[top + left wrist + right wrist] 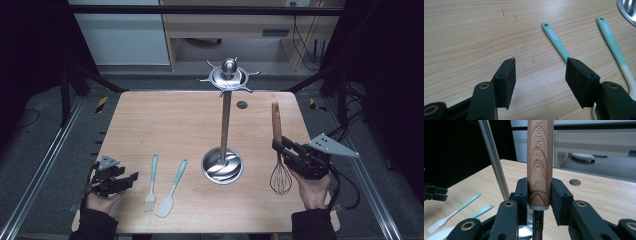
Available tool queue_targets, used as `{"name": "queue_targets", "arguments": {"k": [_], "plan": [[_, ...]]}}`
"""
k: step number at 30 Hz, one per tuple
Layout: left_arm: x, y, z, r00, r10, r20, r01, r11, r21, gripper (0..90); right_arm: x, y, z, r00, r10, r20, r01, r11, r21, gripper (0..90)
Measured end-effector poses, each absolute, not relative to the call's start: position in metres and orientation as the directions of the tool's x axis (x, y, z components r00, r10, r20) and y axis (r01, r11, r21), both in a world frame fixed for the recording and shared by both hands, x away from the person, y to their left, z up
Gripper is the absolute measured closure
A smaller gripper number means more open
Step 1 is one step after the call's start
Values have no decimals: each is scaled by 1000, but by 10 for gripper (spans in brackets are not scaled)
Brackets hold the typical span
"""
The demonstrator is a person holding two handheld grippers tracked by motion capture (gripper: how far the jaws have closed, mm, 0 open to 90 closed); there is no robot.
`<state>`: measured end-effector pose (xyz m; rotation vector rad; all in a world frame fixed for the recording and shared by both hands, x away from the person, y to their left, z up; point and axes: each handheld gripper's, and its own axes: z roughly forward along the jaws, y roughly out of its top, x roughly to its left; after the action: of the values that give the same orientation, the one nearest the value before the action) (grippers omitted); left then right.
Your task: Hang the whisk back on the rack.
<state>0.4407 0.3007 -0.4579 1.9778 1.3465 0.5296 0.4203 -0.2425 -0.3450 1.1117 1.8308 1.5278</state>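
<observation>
Right gripper point(540, 202) pinches the light, stiff wooden-handled steel wire whisk point(278, 150) by its handle base; left gripper point(540, 82) fingers spread, empty.

- The utensil stand point(223, 125) rises from the middle of the table point(165, 120): a round steel base point(222, 165), a thin upright pole, and a hooked crown point(228, 76) overhead. It splits left from right.
- Between the base and the left hand-held gripper point(125, 180) lie a pastry brush point(151, 183) and a spatula point(171, 189), side by side, blocking a low sweep there.
- The right hand-held gripper point(282, 148) and its whisk point(279, 150) take up the strip just right of the base.
- The table's far left half is bare wood, open for passage.
- A small round hole point(242, 104) sits flush right of the pole.
</observation>
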Motion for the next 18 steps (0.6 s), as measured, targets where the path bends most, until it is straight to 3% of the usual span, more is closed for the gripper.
{"name": "queue_targets", "arguments": {"k": [18], "plan": [[440,300,-458,381,924,-25,644,-246,725,410,409,-241,-321,-584,806,95,177,11,984,694]]}}
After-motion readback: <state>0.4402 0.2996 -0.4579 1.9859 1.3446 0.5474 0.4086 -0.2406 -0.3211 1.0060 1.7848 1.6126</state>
